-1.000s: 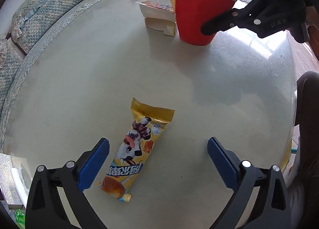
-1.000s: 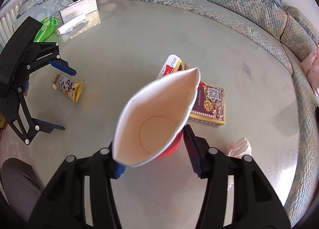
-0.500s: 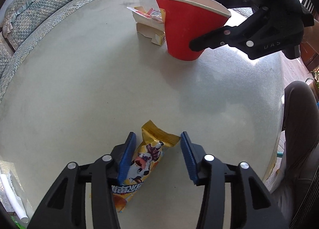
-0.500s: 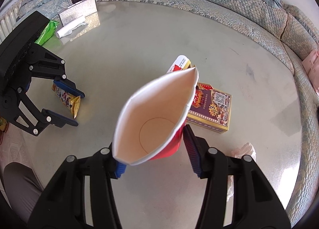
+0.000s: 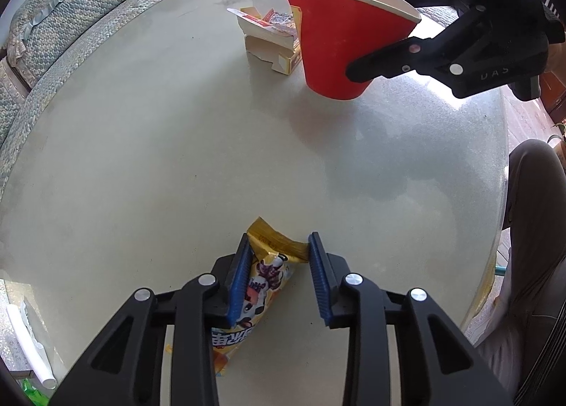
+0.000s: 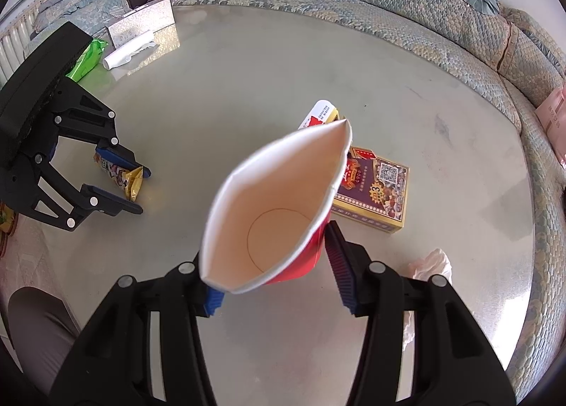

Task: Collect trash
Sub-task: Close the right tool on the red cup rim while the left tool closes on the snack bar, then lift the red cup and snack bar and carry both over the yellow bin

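Note:
A yellow snack wrapper with a cartoon cow lies on the pale round table. My left gripper points down over it. Its jaws are closing, and both blue pads touch the sides of the wrapper's upper end. In the right wrist view the wrapper shows between the left gripper's fingers. My right gripper is shut on a red paper cup, squeezed into an oval, with nothing inside. The cup hangs above the table at the far right.
A torn printed carton lies just behind the cup, with a crumpled tissue to its right. A silver box, a white paper roll and a green packet sit far left. A patterned sofa rings the table. A person's leg is at the table's edge.
My left gripper went from wide open to narrow, moving forward until its pads came against the wrapper. The right gripper and the cup stayed put.

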